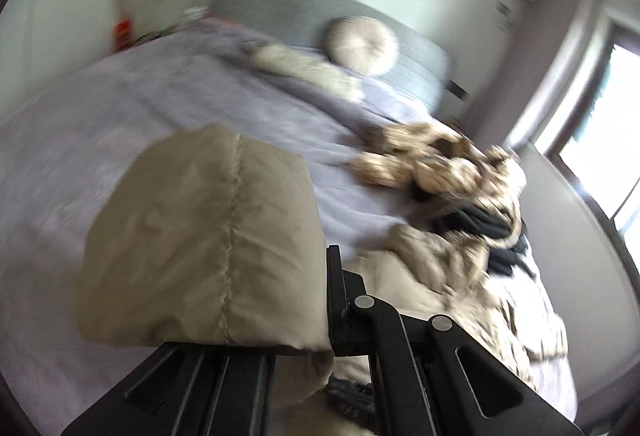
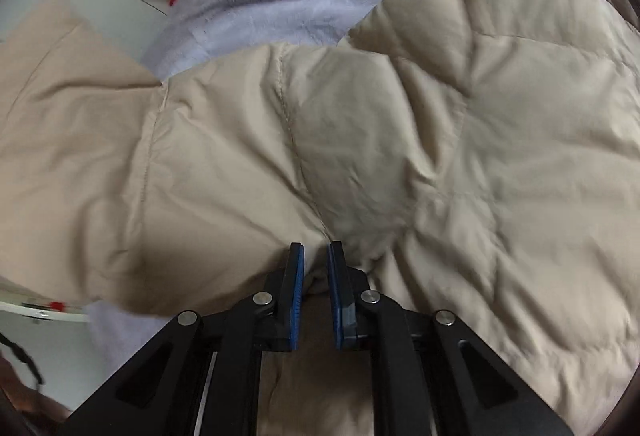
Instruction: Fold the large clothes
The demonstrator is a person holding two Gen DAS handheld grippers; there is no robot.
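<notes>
While left gripper (image 1: 320, 296) jaws clamp coat (image 1: 200, 236) over bed (image 1: 160, 84), right gripper (image 2: 316, 256) jaws narrow, pinching quilting.

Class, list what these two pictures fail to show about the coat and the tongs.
- Left wrist view: one finger of the left tongs is covered by the beige coat fabric.
- Left wrist view: the coat's fur trim is smeared by motion blur.
- Right wrist view: the coat is cut off by the picture's edges; the right tongs cover the fabric they pinch.
</notes>
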